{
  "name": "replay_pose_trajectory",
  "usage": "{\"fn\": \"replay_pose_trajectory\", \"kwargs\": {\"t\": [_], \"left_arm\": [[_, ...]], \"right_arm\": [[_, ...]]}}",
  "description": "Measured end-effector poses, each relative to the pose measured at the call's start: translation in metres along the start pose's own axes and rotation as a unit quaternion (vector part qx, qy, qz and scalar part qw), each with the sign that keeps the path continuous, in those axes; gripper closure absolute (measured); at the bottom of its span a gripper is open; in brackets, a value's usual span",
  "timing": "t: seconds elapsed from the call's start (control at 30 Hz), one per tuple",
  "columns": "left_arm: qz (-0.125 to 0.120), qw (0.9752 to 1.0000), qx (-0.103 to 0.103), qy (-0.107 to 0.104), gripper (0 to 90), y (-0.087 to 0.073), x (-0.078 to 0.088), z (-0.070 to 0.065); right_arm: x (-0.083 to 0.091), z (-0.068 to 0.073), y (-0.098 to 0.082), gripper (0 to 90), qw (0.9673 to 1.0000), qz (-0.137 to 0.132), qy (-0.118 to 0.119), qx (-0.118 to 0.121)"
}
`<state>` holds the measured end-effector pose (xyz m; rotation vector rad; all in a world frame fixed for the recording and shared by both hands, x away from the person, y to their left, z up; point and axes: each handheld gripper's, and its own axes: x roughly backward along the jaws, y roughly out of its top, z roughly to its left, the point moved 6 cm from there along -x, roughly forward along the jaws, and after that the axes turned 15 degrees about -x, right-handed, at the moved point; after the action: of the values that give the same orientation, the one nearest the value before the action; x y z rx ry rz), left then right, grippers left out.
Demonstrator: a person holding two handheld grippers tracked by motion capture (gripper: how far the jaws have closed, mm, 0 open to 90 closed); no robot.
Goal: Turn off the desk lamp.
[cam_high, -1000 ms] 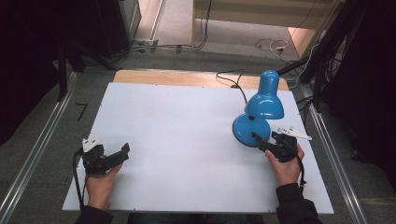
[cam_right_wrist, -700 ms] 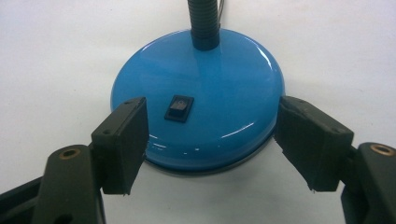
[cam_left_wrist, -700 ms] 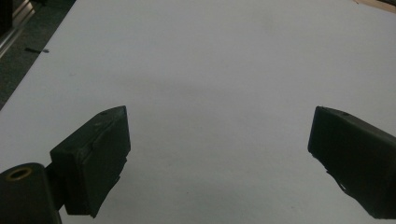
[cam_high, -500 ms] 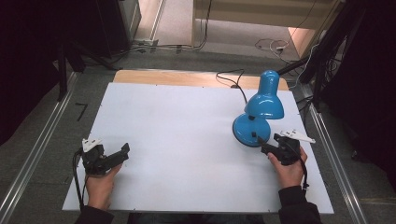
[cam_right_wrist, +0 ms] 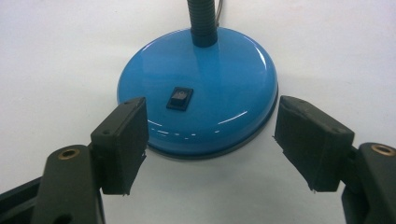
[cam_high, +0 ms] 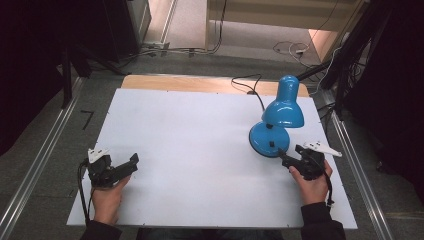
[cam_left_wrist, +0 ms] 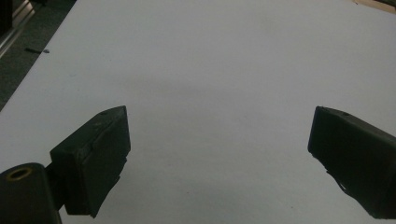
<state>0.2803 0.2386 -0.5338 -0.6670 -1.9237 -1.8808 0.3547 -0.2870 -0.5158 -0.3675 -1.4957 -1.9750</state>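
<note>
Here the right gripper [cam_right_wrist: 210, 149] sits low on the table with its jaws spread wide and holding nothing, their black blocky pads flanking the near edge of the lamp base [cam_right_wrist: 201, 88] without clearly touching it. The base is a glossy blue dome, round, with pale reflections along its rim and a small black rocker switch [cam_right_wrist: 180, 98] set into its near slope. A ribbed dark neck [cam_right_wrist: 203, 21] rises from the middle of the base. In the high view the lamp [cam_high: 280, 117] stands at the right side of the board, its blue bell-shaped shade [cam_high: 285, 105] tilted above the base, and the right gripper [cam_high: 290, 161] lies just beside it in the person's hand.

The left gripper [cam_left_wrist: 217, 154] is also spread wide and empty, its matte black jaws over bare board; in the high view it [cam_high: 127, 165] rests near the front left corner, well apart from the lamp.

The table [cam_high: 190, 150] is a smooth white board laid on a wooden top whose far edge shows. A black cord [cam_high: 250, 87] trails from the lamp across that edge. Beyond lie grey floor, metal rails at both sides and dark stands.
</note>
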Motion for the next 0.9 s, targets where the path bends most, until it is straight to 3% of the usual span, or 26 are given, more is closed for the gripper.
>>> {"fn": "replay_pose_trajectory", "kwargs": {"t": [0.57, 0.77, 0.9], "left_arm": [[0.000, 1.0000, 0.000, 0.000, 6.2, 0.000, 0.000, 0.000], [-0.001, 1.0000, 0.000, 0.000, 6.2, 0.000, 0.000, 0.000], [-0.001, 1.0000, 0.000, 0.001, 6.2, 0.000, 0.000, 0.000]], "right_arm": [[0.017, -0.012, -0.005, 24.8, 1.0000, -0.003, -0.005, -0.006], [0.025, -0.021, -0.009, 24.3, 0.9998, -0.002, -0.014, -0.013], [0.031, -0.036, -0.015, 20.8, 0.9993, 0.003, -0.031, -0.019]]}}
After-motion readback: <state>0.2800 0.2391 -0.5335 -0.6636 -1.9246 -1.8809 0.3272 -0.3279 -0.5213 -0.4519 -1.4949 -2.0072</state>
